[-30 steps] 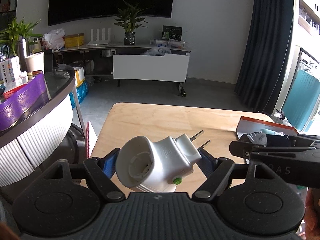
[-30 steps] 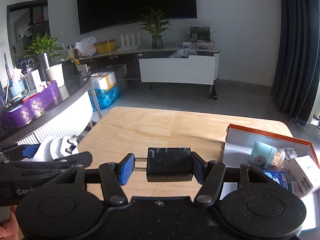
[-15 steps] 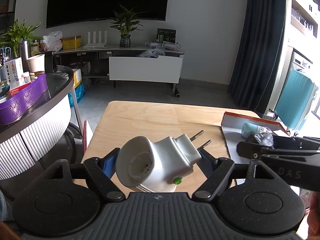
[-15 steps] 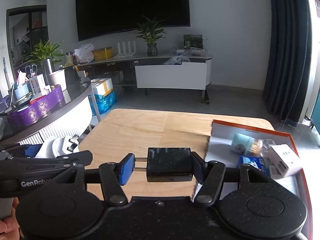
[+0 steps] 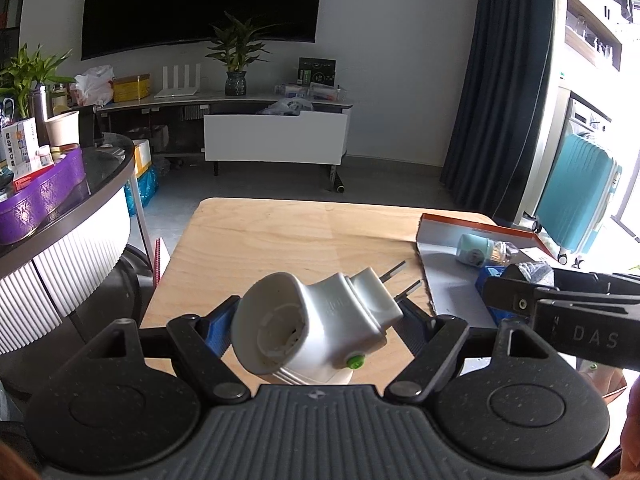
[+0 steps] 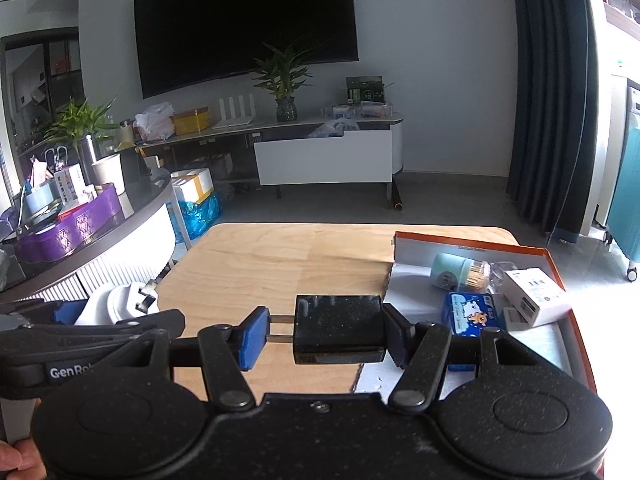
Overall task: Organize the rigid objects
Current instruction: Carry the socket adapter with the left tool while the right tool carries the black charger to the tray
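Observation:
My left gripper [image 5: 318,316] is shut on a white plug-in adapter [image 5: 316,332] with two metal prongs pointing up and right, held above the wooden table [image 5: 280,236]. My right gripper [image 6: 326,330] is shut on a black power adapter [image 6: 338,328], its prongs pointing left, held above the table by the left edge of the orange-rimmed tray [image 6: 560,264]. The tray holds a mint toothpick jar [image 6: 456,270], a blue packet [image 6: 468,314] and a white box [image 6: 534,290]. The left gripper also shows in the right wrist view [image 6: 100,316], and the right gripper body shows in the left wrist view [image 5: 560,304].
A round dark counter with a purple tray [image 5: 40,196] stands to the left of the table. A TV bench [image 5: 276,140] and a plant stand against the far wall. A teal suitcase [image 5: 576,196] stands at the right.
Both grippers have moved right with their loads, so the tray lies more centrally in both views. Both grips are unchanged.

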